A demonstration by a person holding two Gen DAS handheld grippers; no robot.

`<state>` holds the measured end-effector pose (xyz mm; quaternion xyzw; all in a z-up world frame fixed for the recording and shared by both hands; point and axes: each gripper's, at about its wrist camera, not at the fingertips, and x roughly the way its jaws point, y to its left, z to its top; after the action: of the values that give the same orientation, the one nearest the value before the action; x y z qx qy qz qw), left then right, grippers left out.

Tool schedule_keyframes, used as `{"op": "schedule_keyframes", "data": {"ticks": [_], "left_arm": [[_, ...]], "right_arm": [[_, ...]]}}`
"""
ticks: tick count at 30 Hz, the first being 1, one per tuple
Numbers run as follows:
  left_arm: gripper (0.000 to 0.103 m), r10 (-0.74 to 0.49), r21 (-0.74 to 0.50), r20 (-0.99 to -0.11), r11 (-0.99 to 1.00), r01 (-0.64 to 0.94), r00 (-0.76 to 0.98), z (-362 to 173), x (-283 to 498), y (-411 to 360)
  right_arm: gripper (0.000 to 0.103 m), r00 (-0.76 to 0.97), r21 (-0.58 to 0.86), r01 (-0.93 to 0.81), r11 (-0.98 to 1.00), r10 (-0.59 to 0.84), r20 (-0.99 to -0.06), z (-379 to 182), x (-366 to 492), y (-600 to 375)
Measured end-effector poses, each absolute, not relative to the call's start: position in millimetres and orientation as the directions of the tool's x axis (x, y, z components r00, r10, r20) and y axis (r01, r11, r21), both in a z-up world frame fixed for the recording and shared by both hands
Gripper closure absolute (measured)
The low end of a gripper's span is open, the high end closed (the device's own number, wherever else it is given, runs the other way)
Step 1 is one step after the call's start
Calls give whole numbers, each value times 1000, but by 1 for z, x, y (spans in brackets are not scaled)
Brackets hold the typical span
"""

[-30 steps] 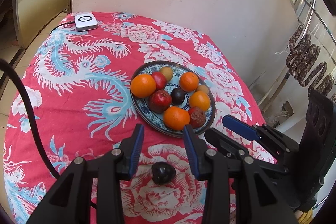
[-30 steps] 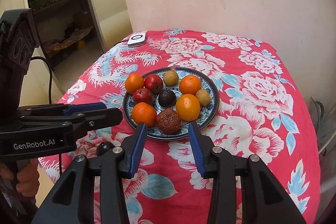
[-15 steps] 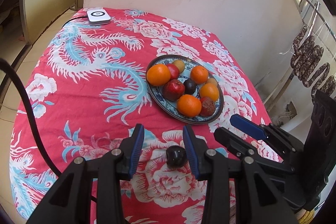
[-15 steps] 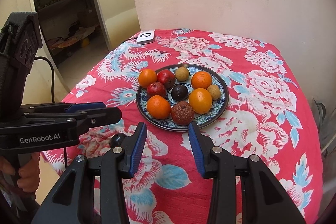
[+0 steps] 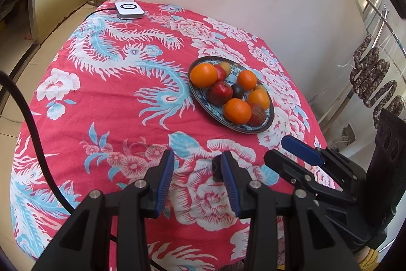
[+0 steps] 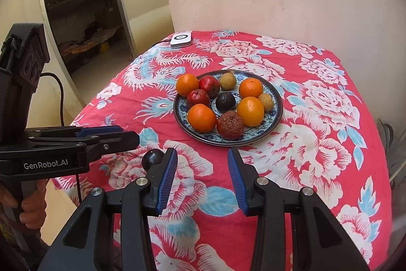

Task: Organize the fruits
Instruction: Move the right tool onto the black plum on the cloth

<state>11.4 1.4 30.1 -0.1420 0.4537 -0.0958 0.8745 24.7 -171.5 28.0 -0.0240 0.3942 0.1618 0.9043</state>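
A blue-patterned plate (image 6: pixel 276 116) on the red flowered tablecloth holds several oranges (image 6: pixel 201 117), two red fruits (image 6: pixel 198 97), a dark fruit (image 6: pixel 225 101), a wrinkled brown fruit (image 6: pixel 230 124) and two small tan ones. The same plate (image 5: pixel 269 122) lies ahead and to the right in the left wrist view. A loose dark round fruit (image 6: pixel 152 158) rests on the cloth near the table's front. My left gripper (image 5: pixel 197 156) is open, and this fruit (image 5: pixel 216 167) is partly hidden by its right finger. My right gripper (image 6: pixel 202 154) is open over bare cloth in front of the plate.
A white device (image 5: pixel 129 10) with a cable sits at the far corner of the table. A wall stands behind the table, and the floor drops off at the left. Sausages (image 5: pixel 370 78) hang on a rail at the right. A hand (image 6: pixel 30 210) holds the left gripper's handle.
Both grippers drew back from the plate. In the left wrist view the loose dark fruit went from midway between the fingers to beside the right finger.
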Motion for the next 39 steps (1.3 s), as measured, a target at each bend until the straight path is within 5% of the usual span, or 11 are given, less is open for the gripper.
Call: {"op": "schedule_keyframes", "data": {"ticks": [31,39], "left_arm": [[63,-249,-300,-795,954,-1,553,15,5,12],[63,-230,-287,-798,958,-16,557,17,7,14]], "right_arm": [[61,547,111,-454,884,375,-749,3,28,-130],[74,530,120,-492,862,405,-745,0,32,-124]]}}
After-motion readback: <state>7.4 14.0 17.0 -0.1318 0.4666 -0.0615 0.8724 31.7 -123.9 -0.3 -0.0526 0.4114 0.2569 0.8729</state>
